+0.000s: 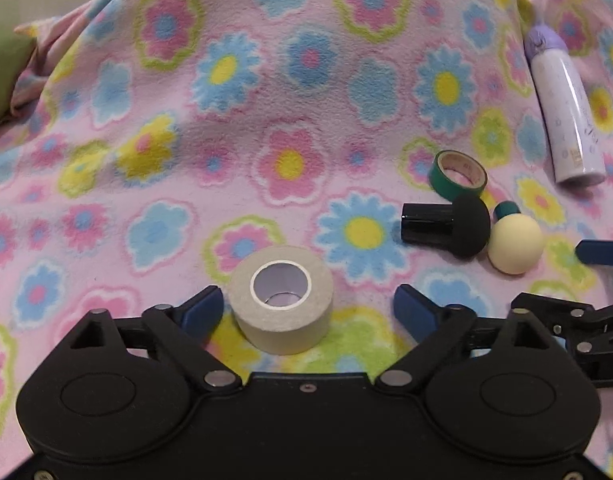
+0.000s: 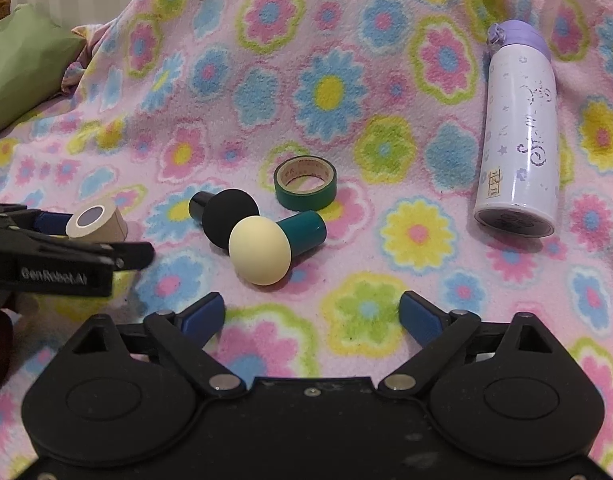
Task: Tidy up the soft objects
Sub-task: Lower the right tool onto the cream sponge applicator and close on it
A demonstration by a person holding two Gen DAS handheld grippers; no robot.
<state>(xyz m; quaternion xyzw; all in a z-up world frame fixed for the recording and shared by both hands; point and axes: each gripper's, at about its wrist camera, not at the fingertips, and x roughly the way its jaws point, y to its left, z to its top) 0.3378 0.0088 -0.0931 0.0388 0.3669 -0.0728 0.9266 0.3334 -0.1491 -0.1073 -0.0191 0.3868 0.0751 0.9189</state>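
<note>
**Both grippers open over a flowered blanket, beige tape roll between the left jaws**

The left gripper (image 1: 308, 306) points forward and down at the blanket (image 1: 290, 92). Its jaws stand wide apart. A beige tape roll (image 1: 282, 300) sits on its flat end between them, hole upward. It lies close to the left blue pad (image 1: 202, 308), though contact cannot be told, and it is clearly apart from the right pad. Nothing is gripped.

The right gripper (image 2: 312, 312) also tilts forward and down, jaws wide open, with only blanket between the blue pads (image 2: 204, 314). It holds nothing. In the right wrist view the left gripper reaches in from the left edge, with the tape roll at its tip.

Just ahead of the right gripper, two mushroom-shaped sponges lie on their sides, touching each other. The cream sponge (image 2: 260, 250) has a teal handle; the black sponge (image 2: 230, 212) has a black handle. A green tape roll (image 2: 305, 184) rests just beyond them, near the teal handle.

Farther right, well apart from the sponges, a white bottle (image 2: 520, 136) with a purple cap lies on its side, cap pointing away.

At the far left edge, a green cushion (image 2: 22, 80) sits beside the blanket.
</note>
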